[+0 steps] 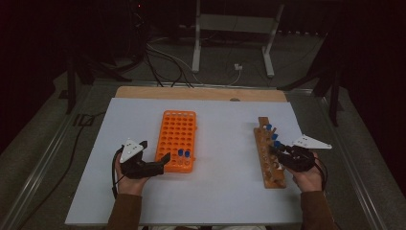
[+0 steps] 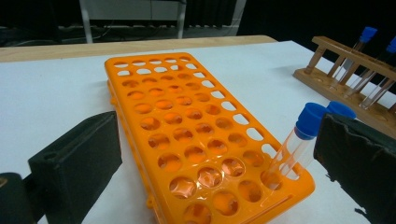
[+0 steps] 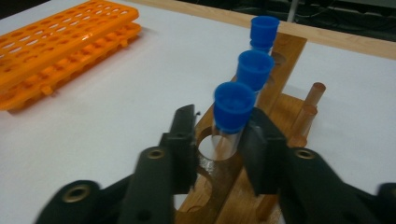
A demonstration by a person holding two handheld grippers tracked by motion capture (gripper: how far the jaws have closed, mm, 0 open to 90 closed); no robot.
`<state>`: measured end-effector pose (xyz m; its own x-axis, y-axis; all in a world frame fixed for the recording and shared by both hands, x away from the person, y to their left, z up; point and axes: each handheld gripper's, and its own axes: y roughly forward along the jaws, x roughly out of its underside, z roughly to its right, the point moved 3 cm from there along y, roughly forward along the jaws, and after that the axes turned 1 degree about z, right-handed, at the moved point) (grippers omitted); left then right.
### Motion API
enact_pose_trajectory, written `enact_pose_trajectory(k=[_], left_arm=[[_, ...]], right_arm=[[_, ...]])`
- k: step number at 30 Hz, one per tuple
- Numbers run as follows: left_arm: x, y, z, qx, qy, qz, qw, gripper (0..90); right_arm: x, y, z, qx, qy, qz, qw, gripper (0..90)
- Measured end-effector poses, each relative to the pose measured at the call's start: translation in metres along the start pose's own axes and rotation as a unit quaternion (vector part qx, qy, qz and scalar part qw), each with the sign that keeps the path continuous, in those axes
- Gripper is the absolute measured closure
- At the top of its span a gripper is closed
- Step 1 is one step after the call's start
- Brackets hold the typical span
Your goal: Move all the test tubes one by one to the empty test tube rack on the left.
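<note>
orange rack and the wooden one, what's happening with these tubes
A person is working with blue-capped test tubes at two racks. The right gripper has its jaws around the nearest tube in the wooden rack, one pad touching it and a gap at the other. The left gripper is open at the orange rack, where two capped tubes already stand at the near end.

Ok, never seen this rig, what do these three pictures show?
No robot: a person holds a two-jaw gripper in each hand. The high view looks down on the white table; the other two cameras ride on the grippers. On it stand an orange rack with two blue-capped tubes and a wooden rack with three. The left gripper is open by the orange rack, holding nothing. The right gripper flanks the nearest tube in the wooden rack; a gap shows on one side, so it isn't clamped yet.
</note>
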<state>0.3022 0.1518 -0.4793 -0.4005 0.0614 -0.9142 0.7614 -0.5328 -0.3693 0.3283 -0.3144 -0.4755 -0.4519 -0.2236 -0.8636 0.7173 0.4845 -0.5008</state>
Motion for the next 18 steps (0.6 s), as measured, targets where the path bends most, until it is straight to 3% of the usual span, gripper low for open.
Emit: enact_pose_trajectory(k=[2,9,18], left_arm=[[0.0001,0.0002,0.0001,0.0,0.0,0.0,1.0,1.8],[-0.0001,0.0002,-0.0001,0.004,-0.008,0.003,1.0,1.8],[0.0001,0.0012,0.001,0.007,-0.007,0.001,0.9999,1.8]], right_arm=[[0.0,0.0013,0.0001,0.006,-0.006,0.003,1.0,76.1],[-0.0013,0.0049,-0.005,0.014,-0.025,0.002,0.9996,76.6],[-0.0022,0.005,-0.0057,0.017,-0.028,-0.002,0.9995,77.1]])
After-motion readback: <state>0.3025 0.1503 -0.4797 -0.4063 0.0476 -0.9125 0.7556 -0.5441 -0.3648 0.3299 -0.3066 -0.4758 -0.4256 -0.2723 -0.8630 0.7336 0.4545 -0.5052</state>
